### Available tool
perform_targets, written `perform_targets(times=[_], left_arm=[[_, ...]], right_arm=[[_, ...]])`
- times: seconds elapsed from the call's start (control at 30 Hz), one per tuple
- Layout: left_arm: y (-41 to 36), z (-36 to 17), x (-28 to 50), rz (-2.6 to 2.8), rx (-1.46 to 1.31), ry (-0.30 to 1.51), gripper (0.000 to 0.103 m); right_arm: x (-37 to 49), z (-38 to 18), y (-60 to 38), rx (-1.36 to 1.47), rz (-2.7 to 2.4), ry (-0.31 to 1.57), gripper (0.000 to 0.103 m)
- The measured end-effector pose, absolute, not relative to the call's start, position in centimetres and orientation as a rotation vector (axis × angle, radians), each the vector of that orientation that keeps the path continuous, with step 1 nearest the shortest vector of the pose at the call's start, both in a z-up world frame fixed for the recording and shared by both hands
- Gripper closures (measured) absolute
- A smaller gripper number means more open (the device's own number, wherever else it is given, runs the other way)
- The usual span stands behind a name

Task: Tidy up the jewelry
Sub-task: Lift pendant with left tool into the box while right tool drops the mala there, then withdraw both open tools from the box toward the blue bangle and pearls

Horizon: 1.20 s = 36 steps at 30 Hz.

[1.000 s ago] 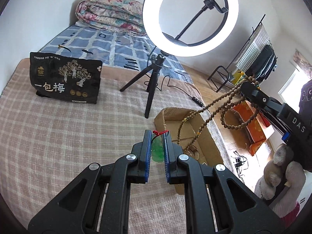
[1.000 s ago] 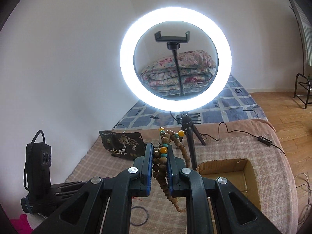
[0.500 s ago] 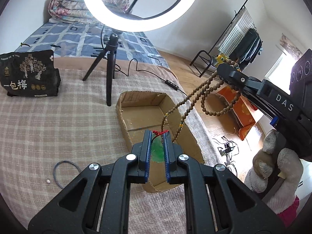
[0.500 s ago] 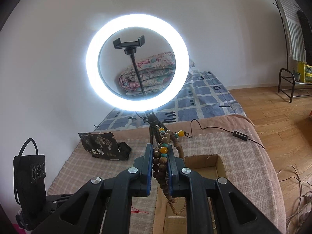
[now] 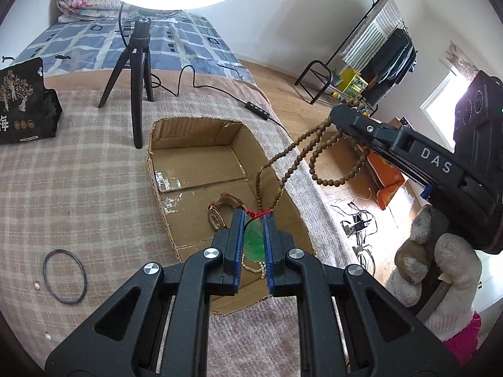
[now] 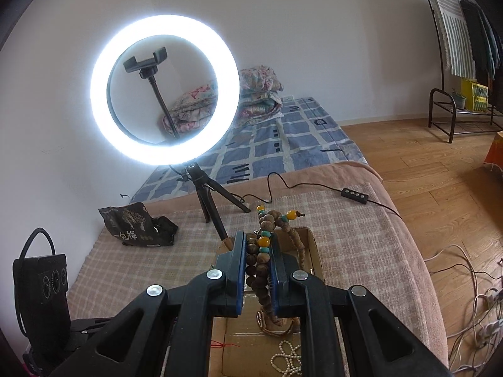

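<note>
My left gripper (image 5: 254,216) is shut on a green jade pendant (image 5: 253,242) with a red cord, held over the near end of an open cardboard box (image 5: 195,163). A brown-strapped watch (image 5: 220,210) and a white pearl strand (image 5: 251,267) lie in the box. My right gripper (image 6: 257,238) is shut on a long wooden bead necklace (image 6: 263,251) with amber and turquoise beads. In the left wrist view the right gripper (image 5: 341,113) is up at the right, and the necklace's loops (image 5: 295,160) hang down over the box's right wall. A gloved hand (image 5: 440,276) holds it.
A lit ring light on a black tripod (image 5: 138,62) stands just behind the box, its cable and switch (image 5: 256,110) trailing right. A black snack bag (image 5: 22,103) sits far left. A thin dark hoop (image 5: 64,276) and small pearl beads (image 5: 37,286) lie on the checked cloth. The bed edge drops off right of the box.
Both grippers have moved forward and down towards the box. The box now lies under the left gripper, with the watch and pearls in sight, and the bead loops have reached its right wall.
</note>
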<state>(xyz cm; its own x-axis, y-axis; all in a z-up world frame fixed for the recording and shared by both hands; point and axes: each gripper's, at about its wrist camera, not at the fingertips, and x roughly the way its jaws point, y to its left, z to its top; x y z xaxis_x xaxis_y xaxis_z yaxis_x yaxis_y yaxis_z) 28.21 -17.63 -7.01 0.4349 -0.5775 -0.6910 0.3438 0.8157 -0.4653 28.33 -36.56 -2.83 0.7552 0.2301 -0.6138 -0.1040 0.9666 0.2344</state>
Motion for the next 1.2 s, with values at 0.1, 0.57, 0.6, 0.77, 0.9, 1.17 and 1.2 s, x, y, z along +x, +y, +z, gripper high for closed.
perform_targets(times=[0.1,0.57,0.6,0.77,0.9,1.17,1.2], left_arm=[[-18.3,-7.6,28.2,-0.584,-0.249,0.974,0.093],[-18.7,-8.9,27.9,-0.563,-0.197,1.006,0.058],[-18.7,-8.9,28.0,-0.563,-0.196,1.008,0.058],[-18.2,-8.9,27.9,-0.550,-0.193,1.011,0.058],[-17.8,-8.8,27.8,-0.544,-0.191,1.008,0.058],[-16.2,-8.2,27.3,-0.519,-0.182,0.993,0.058],[-15.8,-8.0,27.2,-0.514,-0.182,0.991,0.058]], right_arm=[[28.9,-4.3,-37.0,0.184,0.172,0.732,0.093],[29.9,-6.7,-38.1,0.238,0.149,0.799,0.056],[29.8,-6.7,-38.2,0.240,0.143,0.797,0.051],[29.7,-6.6,-38.1,0.240,0.116,0.799,0.033],[29.6,-6.6,-37.9,0.239,0.108,0.799,0.026],[29.3,-6.3,-37.5,0.235,0.102,0.800,0.022],[29.2,-6.3,-37.3,0.234,0.102,0.802,0.022]])
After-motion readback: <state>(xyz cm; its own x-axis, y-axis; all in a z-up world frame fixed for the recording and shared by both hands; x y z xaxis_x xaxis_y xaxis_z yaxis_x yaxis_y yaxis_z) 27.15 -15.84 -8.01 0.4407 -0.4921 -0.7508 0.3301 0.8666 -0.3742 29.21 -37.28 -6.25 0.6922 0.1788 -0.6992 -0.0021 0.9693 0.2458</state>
